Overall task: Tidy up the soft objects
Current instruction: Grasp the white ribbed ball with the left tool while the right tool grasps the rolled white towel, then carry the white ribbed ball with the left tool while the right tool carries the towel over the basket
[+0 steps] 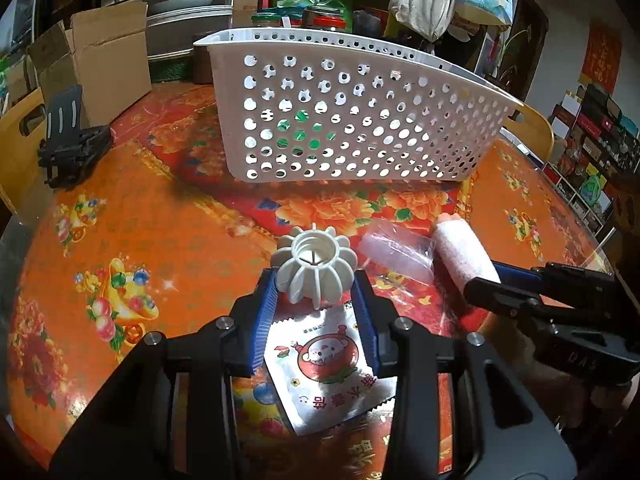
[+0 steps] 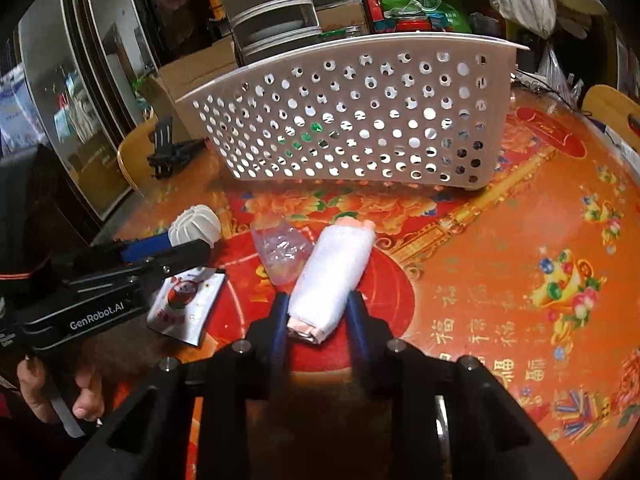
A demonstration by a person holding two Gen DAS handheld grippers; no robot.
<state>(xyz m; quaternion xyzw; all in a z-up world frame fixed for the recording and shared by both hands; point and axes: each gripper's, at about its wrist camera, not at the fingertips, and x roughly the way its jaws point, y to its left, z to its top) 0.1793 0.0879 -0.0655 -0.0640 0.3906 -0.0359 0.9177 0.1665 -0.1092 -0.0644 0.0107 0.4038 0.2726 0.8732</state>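
Ribbed white ball (image 1: 316,270) sits gripped in the left gripper (image 1: 318,300); right gripper (image 2: 318,312) clamps the white roll (image 2: 334,276). Bare tablecloth (image 2: 500,260) separates both from the perforated basket (image 1: 340,120).

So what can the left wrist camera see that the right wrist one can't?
Only the left view shows the open hollow of the white ribbed ball between the left tool, and the whole cartoon face on the foil packet. Only the right view shows the rolled white bundle's near end between the right tool, and a bare hand. Both show the perforated basket, crumpled clear bag and the floral tablecloth.
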